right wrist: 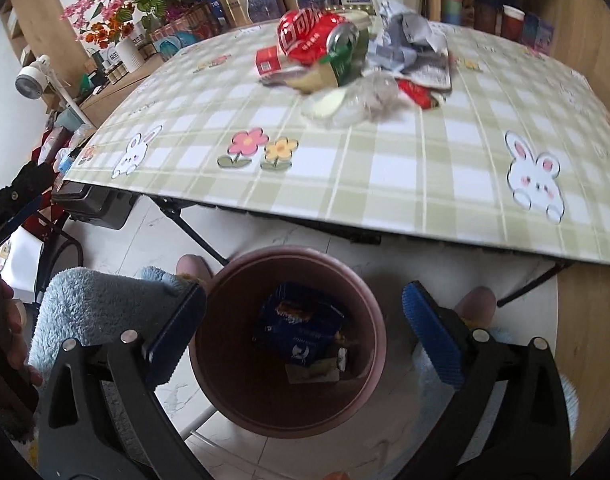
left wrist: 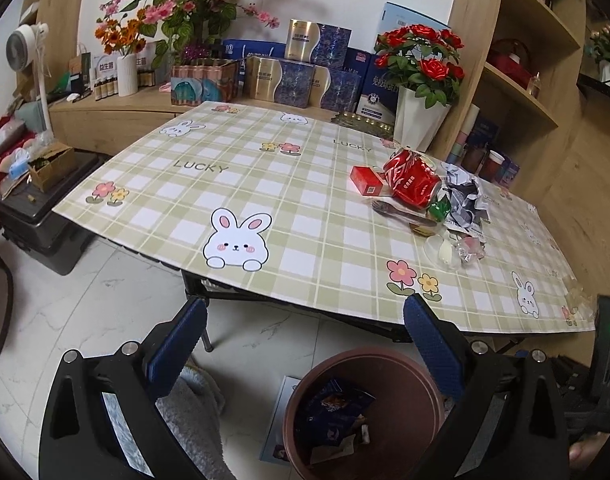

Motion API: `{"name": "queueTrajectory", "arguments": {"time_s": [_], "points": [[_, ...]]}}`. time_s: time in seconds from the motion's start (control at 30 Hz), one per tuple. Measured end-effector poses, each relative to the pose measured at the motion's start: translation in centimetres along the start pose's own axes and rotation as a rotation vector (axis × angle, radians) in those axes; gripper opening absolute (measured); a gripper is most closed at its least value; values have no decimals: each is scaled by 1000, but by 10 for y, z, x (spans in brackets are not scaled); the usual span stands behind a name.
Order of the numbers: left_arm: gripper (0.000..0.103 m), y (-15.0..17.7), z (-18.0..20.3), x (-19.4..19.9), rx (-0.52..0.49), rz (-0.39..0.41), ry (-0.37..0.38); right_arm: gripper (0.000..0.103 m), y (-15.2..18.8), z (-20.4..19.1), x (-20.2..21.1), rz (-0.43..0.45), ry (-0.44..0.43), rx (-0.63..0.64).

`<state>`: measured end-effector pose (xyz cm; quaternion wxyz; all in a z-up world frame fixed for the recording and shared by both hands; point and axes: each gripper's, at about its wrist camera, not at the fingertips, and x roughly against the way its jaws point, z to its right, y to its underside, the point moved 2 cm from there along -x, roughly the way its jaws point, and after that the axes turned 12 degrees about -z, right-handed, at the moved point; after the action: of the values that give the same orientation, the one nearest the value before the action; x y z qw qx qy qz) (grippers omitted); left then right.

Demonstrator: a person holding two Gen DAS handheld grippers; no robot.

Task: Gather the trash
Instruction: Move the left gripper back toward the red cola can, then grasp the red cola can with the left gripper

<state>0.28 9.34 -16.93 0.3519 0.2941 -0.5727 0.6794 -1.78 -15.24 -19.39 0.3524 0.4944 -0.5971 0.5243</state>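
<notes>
- Below the tabletop [right wrist: 385,184] edge, on the white floor: brown trash bin [right wrist: 289,344], upright, holding a dark blue wrapper [right wrist: 301,328] plus smaller scraps.
- Right gripper [right wrist: 303,334] above the bin mouth, pointing down into it; fingers [right wrist: 433,336] spread wide apart, nothing between them.
- Left gripper [left wrist: 305,346] near the tabletop's front edge, over floor and bin rim; fingers [left wrist: 175,352] wide apart, empty.
- On the tabletop, far right side: trash pile still uncollected.
- Crushed red can [left wrist: 411,178] lying on its side, touching a small red box [left wrist: 365,180].
- Crumpled paper [left wrist: 465,196] just beside the can, on the right.
- Dark plastic fork [left wrist: 389,210] in front of the can, flat on the cloth.
- Clear plastic wrappers [left wrist: 453,250] nearest the front edge.
- Rest of the checked cloth bare.
- Behind: white vase of red roses [left wrist: 419,120], boxes along the wooden ledge.
- Fluffy blue slippers on the floor either side of the bin, right wrist view.
</notes>
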Motion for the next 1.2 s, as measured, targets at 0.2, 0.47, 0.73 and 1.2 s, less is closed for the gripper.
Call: {"name": "queueTrajectory", "arguments": {"time_s": [0.2, 0.47, 0.73, 1.2], "points": [[96, -13, 3, -10, -32, -38, -4, 97, -22, 7, 11, 37, 66, 20], [96, -41, 18, -24, -113, -52, 26, 97, -56, 30, 27, 119, 77, -9], [91, -93, 48, -72, -103, -161, 163, 97, -92, 62, 29, 155, 73, -59], [72, -207, 137, -199, -392, -160, 125, 97, -125, 97, 11, 157, 55, -156]]}}
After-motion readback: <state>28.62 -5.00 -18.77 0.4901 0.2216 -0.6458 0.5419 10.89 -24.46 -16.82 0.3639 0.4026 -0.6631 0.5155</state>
